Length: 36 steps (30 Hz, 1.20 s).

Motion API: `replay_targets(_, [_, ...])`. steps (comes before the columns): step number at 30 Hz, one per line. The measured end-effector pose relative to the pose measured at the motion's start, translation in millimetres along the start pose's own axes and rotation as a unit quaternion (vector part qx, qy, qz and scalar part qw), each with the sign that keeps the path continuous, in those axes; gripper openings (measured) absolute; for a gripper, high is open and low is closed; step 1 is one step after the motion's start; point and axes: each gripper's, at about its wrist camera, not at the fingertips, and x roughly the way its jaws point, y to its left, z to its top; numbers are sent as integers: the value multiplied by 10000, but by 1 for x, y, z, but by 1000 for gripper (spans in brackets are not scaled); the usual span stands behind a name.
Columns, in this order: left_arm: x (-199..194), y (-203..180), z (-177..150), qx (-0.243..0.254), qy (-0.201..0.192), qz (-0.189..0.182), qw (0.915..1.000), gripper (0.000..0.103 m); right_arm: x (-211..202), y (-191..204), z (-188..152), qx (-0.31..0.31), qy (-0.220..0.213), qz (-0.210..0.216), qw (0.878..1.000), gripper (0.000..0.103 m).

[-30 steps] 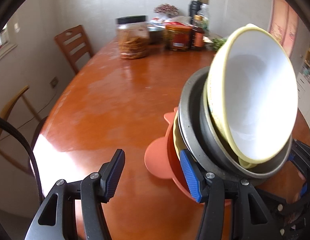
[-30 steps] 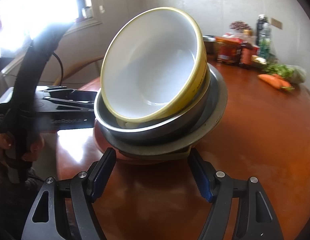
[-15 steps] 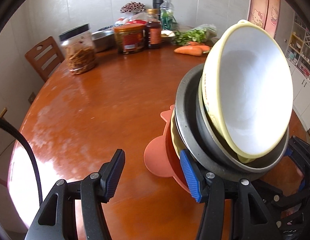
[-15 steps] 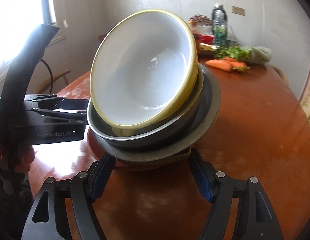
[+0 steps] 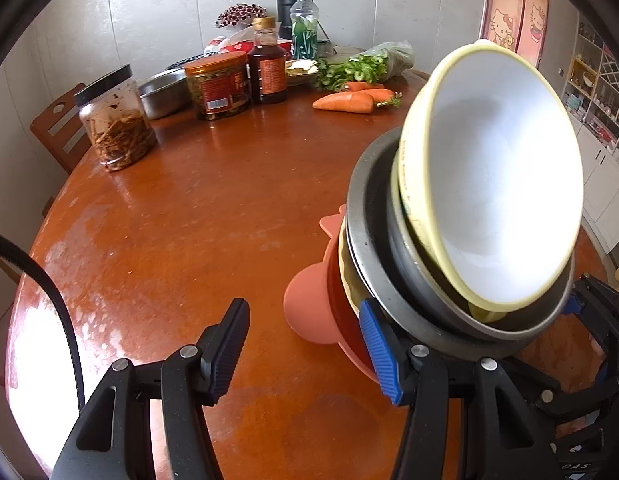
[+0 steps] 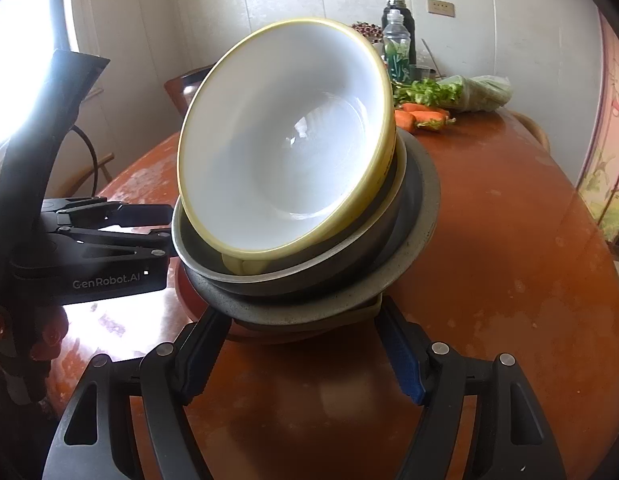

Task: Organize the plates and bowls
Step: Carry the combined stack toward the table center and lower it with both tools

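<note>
The stack (image 6: 309, 248) of nested plates and bowls hung tilted above the counter (image 5: 189, 220), mid-carry. The right tool (image 6: 301, 344) clamped its base; the left tool (image 5: 305, 344) gaped empty, one finger (image 5: 379, 344) bracing it. Next: level set-down.

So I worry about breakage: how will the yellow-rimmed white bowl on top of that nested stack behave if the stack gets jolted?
The yellow-rimmed white bowl sits tilted and loose in the grey metal bowl, so it would probably slide or tip out. Its glossy glaze suggests it is slippery and likely breakable. No gripper touches it; the right gripper flanks the stack's base.
</note>
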Motion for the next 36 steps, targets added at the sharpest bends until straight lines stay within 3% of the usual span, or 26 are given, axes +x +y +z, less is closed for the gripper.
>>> replay_targets(36, [1, 16, -10, -310, -15, -49, 9995, 58, 2, 9, -3, 122, -63, 36, 9999, 77])
